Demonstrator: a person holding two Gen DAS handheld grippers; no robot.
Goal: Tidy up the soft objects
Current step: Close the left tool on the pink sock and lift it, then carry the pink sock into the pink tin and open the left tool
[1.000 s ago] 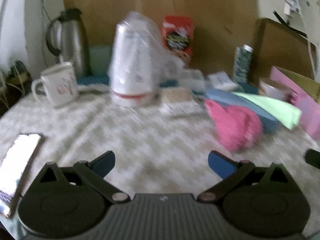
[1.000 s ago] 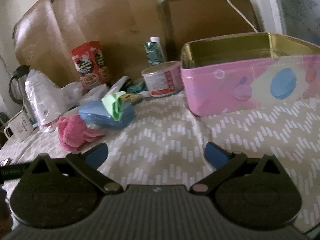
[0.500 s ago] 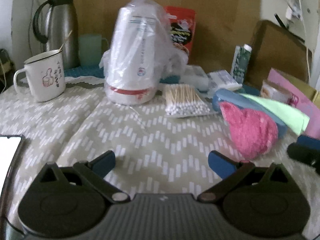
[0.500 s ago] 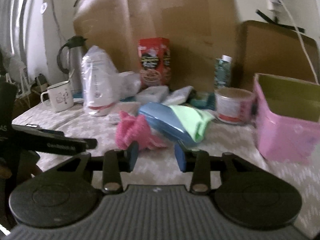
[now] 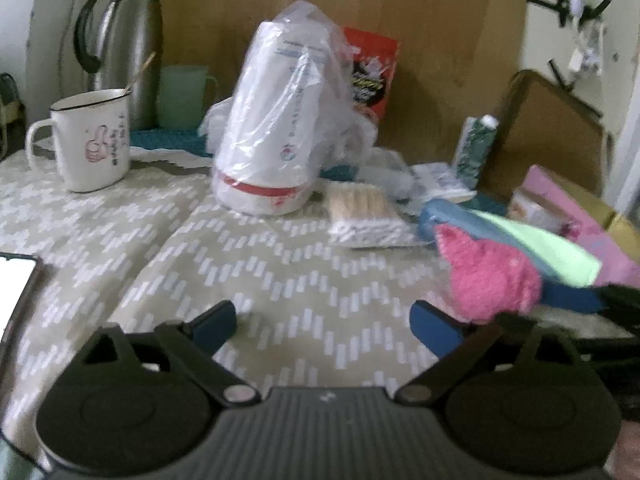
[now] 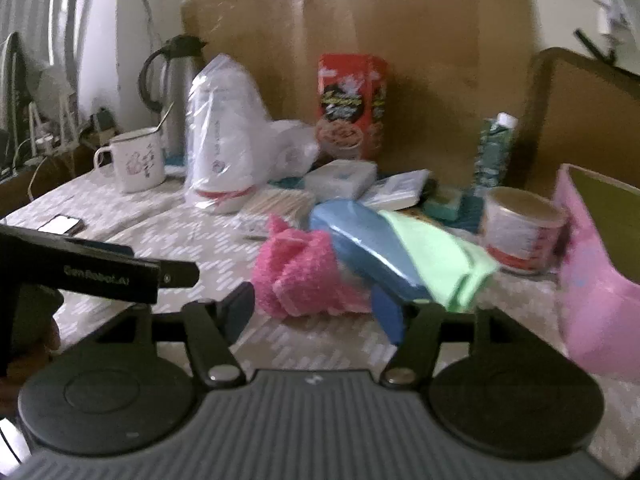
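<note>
A fluffy pink cloth [image 5: 488, 276] [image 6: 296, 272] lies on the patterned tablecloth, leaning on a blue soft pouch [image 6: 360, 236] with a light green cloth [image 6: 436, 252] [image 5: 536, 248] draped over it. My right gripper [image 6: 314, 308] is low in front of the pink cloth. Its jaws are opening, the cloth's near edge sits between the tips, and the pads do not press it. My left gripper [image 5: 324, 320] hovers over bare tablecloth to the left of the pink cloth, jaws closing with nothing between them. A pink tin box [image 6: 592, 288] stands open at the right.
Behind stand a white mug [image 5: 92, 140], a steel thermos [image 5: 124, 48], a plastic-wrapped white container [image 5: 276, 120], a pack of cotton swabs [image 5: 364, 216], a red packet [image 6: 352, 104] and a small can [image 6: 520, 232]. A phone [image 5: 16, 280] lies at the left edge.
The right gripper swung left from the pink tin to the pink cloth; its jaws narrowed, then widened again. The left gripper crept nearer the cloth and its jaws narrowed slightly.
</note>
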